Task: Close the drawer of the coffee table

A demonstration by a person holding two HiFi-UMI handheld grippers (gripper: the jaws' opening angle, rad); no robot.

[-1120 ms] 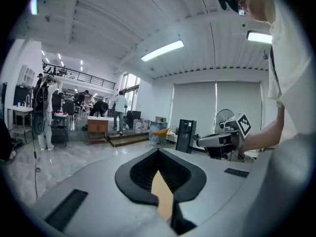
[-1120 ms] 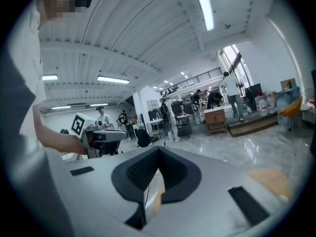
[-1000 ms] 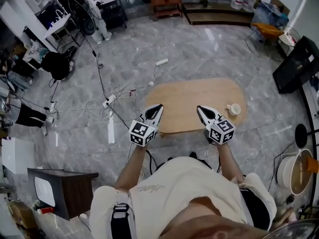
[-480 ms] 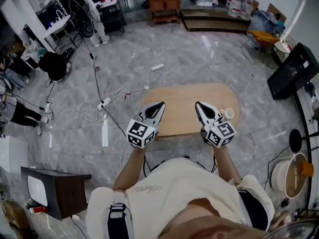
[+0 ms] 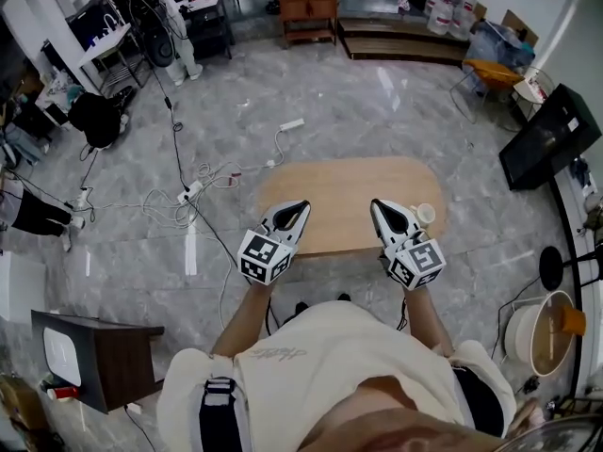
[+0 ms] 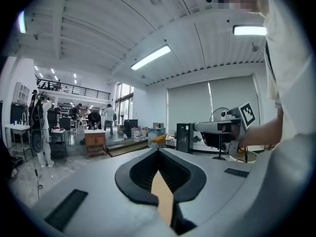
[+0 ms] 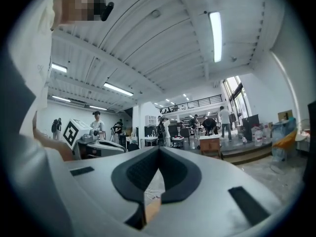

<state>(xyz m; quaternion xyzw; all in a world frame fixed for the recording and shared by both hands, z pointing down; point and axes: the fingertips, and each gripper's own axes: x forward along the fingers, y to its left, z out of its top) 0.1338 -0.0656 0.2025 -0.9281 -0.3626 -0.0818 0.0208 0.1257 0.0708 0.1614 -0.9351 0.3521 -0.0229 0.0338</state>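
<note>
Shirt print (image 5: 271,354) was too blurry to read. Left gripper (image 5: 300,205) and right gripper (image 5: 379,205) both had their jaws pinched together on nothing, hovering over the coffee table (image 5: 349,182)'s near edge. Couldn't see the drawer from above.

We log a large open lab hall: cables (image 5: 179,196) strewn over marble floor (image 5: 396,111), laden workbenches (image 5: 104,36), mezzanine railing (image 6: 74,89), strip lights (image 6: 150,57).

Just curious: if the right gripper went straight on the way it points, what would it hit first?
Probably nothing near. The right gripper points about level, above the table, with the cup off to its right. The way looks free far into the room, though depth is unclear.
</note>
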